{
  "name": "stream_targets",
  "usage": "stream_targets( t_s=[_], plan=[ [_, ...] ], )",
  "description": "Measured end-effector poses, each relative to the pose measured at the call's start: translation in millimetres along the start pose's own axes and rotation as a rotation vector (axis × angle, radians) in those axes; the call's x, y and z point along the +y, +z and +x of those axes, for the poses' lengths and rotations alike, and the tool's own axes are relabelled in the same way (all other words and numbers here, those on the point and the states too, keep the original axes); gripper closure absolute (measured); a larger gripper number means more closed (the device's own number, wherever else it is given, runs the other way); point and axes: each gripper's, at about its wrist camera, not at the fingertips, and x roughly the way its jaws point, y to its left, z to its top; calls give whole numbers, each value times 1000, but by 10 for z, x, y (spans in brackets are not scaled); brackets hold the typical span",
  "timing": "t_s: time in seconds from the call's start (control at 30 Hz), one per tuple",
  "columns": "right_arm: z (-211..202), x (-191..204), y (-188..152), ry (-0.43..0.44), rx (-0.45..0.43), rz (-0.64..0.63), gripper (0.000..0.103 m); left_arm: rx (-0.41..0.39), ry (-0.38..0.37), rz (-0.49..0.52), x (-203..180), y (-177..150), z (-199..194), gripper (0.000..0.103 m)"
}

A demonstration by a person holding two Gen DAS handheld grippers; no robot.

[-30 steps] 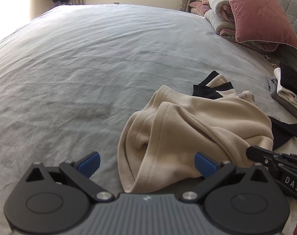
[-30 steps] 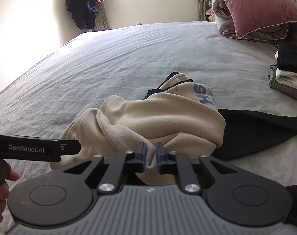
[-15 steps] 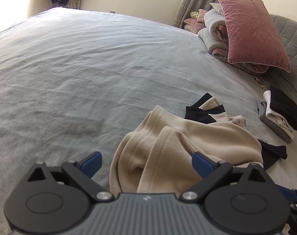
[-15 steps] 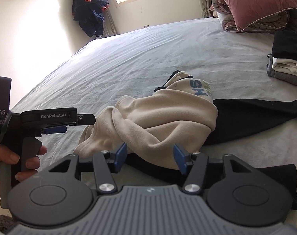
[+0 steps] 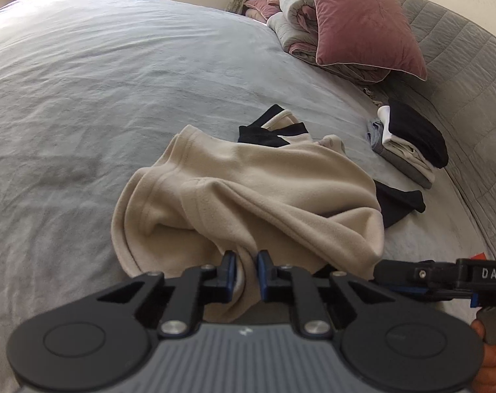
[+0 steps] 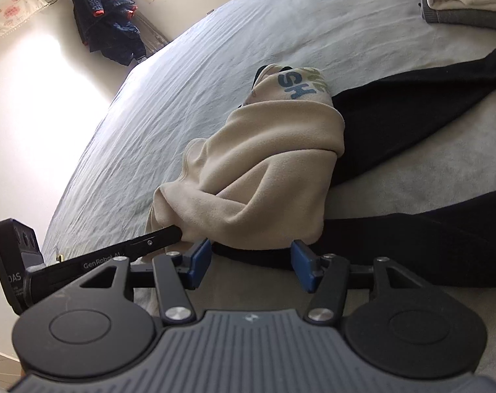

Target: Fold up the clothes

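In the left wrist view, the left tool (image 5: 244,271) pinches a fold of the beige fleece garment (image 5: 248,196), which lies crumpled on the bed (image 5: 100,82). In the right wrist view, the right tool (image 6: 249,263) is spread wide just before the garment's near edge, holding nothing.

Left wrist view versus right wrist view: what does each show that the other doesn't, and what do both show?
Only the left wrist view shows the pink pillow on rolled bedding and the left tool shut on a fold of the cream fleece.

Only the right wrist view shows the dark jacket hanging in the corner, blue lettering on the garment under the fleece, and the right tool open.

Both show the fleece, black clothing, folded stack and bed.
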Motion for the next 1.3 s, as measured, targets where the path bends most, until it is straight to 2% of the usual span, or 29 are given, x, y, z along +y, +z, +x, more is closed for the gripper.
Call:
stream_targets(
  t_s=[0.23,0.33,0.47,0.57,0.6,0.7,0.73,0.83,0.9,1.0,1.1,1.17,1.2,1.3],
  plan=[
    [-72,-148,33,38,-6,122,45,10,-147,181,-361,-308,-360,90],
    [-86,-179,22,48,0,154,45,22,-208,272,-499,-452,-440,98],
    [-64,-242,6,68,18,217,45,71,-213,353,-597,-558,-382,97],
    [-61,-287,-3,82,21,271,45,96,-230,346,-587,-522,-372,94],
    [-74,-298,2,86,19,288,45,93,-240,342,-581,-499,-386,87],
    [-128,-324,30,98,8,325,45,20,-262,321,-576,-405,-501,54],
    [-148,-332,42,102,3,336,45,-12,-259,313,-576,-372,-544,48],
    [-223,-367,81,91,-19,349,45,-78,-187,286,-586,-235,-555,32],
    [-291,-394,103,67,-42,341,45,-96,-125,270,-588,-132,-482,28],
    [-389,-420,132,30,-79,327,45,-80,-6,281,-580,9,-237,17],
    [-504,-465,165,32,-107,320,45,-38,155,284,-522,133,46,16],
    [-538,-474,175,40,-111,320,45,15,299,230,-398,187,230,15],
    [-552,-488,182,42,-111,323,45,40,347,189,-310,202,299,15],
    [-579,-531,207,49,-108,334,45,68,376,40,-42,212,409,14]
  ],
)
